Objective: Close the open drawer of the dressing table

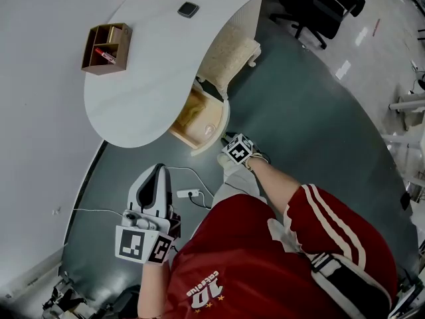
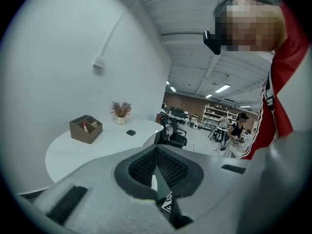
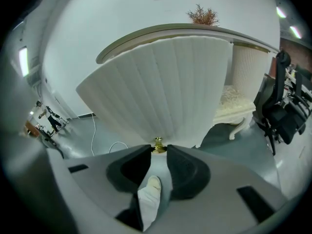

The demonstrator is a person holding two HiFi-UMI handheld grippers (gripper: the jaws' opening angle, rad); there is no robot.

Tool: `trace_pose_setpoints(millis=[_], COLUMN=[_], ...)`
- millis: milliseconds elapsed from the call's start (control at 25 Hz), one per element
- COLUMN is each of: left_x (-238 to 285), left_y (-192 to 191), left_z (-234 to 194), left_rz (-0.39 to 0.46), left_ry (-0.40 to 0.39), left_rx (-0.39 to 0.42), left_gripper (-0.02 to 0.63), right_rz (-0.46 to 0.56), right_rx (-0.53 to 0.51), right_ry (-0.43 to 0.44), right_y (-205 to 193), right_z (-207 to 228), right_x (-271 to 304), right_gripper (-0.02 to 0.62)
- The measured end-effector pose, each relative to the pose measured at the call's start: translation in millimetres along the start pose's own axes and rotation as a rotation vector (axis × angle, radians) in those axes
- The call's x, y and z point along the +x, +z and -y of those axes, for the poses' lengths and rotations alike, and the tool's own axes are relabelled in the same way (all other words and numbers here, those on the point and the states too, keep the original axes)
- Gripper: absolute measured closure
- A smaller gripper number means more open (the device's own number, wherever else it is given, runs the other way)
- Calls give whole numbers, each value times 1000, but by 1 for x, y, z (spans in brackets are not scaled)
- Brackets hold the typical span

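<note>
Under the tabletop, open drawer, fluted white front, gold knob

Clad in a red short-sleeved shirt, with white stripes along the right sleeve and a white print that includes the number 10. Crossed at the shoulder by a dark strap with a grey buckle. Fitted with a white glove on the right hand and a black headset. Equipped with left tongs and right tongs: pale grey housings, black ribbed pads, one black-and-white marker cube each.
</note>
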State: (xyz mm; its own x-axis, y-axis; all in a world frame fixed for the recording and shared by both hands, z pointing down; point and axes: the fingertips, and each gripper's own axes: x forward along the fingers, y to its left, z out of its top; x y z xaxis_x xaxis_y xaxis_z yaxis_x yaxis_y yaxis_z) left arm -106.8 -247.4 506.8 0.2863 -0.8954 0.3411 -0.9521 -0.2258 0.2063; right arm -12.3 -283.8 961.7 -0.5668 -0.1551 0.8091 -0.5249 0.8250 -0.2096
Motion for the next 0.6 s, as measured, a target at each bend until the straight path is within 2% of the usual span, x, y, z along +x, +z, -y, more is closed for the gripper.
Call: trace_pose_setpoints(millis=[240, 600], left_x=[-5, -11], left_y=[0, -1], left_z=[-11, -35], left_rz=[24, 40], left_ry=[36, 116], left_rx=[-102, -138], left_gripper=[604, 604], right_rz=[33, 78], right_rx=[-43, -23], right_ry=[2, 24], right_y=[12, 39], right_z=[1, 2], right_x=[6, 24], right_gripper=[489, 489])
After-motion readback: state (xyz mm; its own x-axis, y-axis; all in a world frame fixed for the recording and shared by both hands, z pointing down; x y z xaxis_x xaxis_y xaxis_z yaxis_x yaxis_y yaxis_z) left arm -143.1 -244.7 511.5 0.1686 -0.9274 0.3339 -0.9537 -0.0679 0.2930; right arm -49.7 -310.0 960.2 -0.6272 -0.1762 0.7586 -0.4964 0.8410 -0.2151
